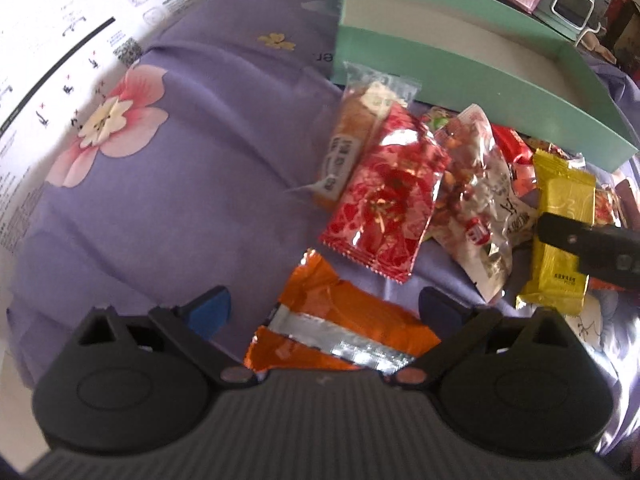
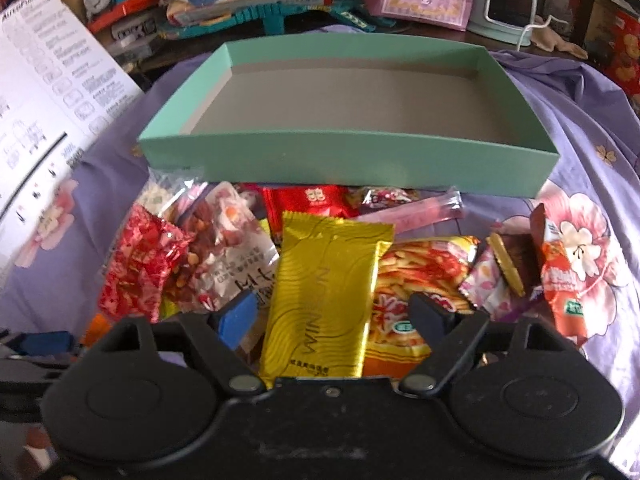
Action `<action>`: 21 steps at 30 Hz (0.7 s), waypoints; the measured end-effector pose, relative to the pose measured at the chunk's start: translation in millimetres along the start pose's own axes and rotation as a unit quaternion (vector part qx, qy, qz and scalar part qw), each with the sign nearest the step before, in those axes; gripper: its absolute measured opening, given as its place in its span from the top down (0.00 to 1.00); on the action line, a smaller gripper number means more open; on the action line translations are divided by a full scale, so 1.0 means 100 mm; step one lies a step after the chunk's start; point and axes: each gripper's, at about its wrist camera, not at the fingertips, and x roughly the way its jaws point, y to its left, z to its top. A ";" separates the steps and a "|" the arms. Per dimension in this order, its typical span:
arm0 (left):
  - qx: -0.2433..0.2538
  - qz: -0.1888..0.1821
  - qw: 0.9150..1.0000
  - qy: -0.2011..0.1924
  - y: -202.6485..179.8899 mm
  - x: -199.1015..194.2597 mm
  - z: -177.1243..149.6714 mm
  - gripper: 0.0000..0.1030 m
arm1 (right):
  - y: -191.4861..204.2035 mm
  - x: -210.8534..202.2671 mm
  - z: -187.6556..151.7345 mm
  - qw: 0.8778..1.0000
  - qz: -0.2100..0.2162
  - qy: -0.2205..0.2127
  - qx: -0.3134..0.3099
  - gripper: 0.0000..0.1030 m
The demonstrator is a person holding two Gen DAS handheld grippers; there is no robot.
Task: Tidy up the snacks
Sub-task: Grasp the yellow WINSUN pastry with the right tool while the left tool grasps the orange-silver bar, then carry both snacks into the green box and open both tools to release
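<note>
left tongs (image 1: 324,312): jaws wide apart, nothing gripped; orange foil snack packet with silver stripe (image 1: 340,332) lies between the fingers, pads clear of it.
right tongs (image 2: 340,316): jaws spread wide, straddling the gold foil snack bar wrapper (image 2: 324,296); pads not pressing on it, small gap each side.
snack pile: loose heap on the purple floral cloth (image 1: 180,200), just near of the box.
pile, left part: red patterned foil packet (image 1: 388,204); clear bag of red-brown nuts (image 1: 476,200) just right of it; tan bread-like snack in a clear wrapper (image 1: 352,148) on its far side.
pile, right part: orange-yellow bag printed with stick snacks (image 2: 420,280) touching the gold bar; red sachet (image 2: 312,204) and pink clear tube wrapper (image 2: 416,212) further back, next to the box wall.
mint-green shallow cardboard box (image 2: 344,160): grey floor, no snacks inside, far side of the pile.
white printed instruction sheet (image 2: 48,92): left edge of the cloth.
background: toy clutter beyond the box, details blurred.
</note>
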 end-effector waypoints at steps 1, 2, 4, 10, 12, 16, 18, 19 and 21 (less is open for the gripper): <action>0.001 -0.006 1.000 -0.001 0.03 -0.01 -0.02 0.01 | 0.04 0.02 -0.01 1.000 -0.007 -0.003 -0.007 0.16; 0.002 -0.011 1.000 -0.001 0.05 -0.03 -0.03 0.01 | 0.08 0.04 -0.03 1.000 -0.014 -0.007 -0.017 0.16; 0.002 -0.021 1.000 0.007 0.06 -0.06 -0.05 0.01 | 0.13 0.06 -0.06 0.999 -0.019 -0.014 -0.035 0.25; -0.005 -0.035 0.999 0.020 0.06 -0.19 -0.13 0.01 | 0.10 -0.02 -0.09 0.999 -0.001 -0.012 -0.043 0.47; -0.010 -0.039 0.999 0.020 0.05 -0.24 -0.15 0.01 | 0.03 -0.08 -0.14 0.999 0.007 -0.005 -0.041 0.47; 0.000 -0.050 0.998 0.023 -0.07 -0.22 -0.14 0.19 | -0.07 -0.18 -0.27 0.999 0.032 0.011 -0.034 0.48; -0.002 -0.065 0.998 0.027 -0.14 -0.17 -0.12 0.30 | -0.11 -0.21 -0.33 0.999 0.039 0.016 -0.027 0.48; -0.001 -0.067 0.998 0.018 -0.20 -0.15 -0.11 0.31 | -0.14 -0.23 -0.35 0.999 0.043 0.017 -0.022 0.48; 0.019 -0.051 0.998 -0.004 -0.31 -0.15 -0.09 0.32 | -0.18 -0.27 -0.38 0.999 0.049 0.015 -0.017 0.48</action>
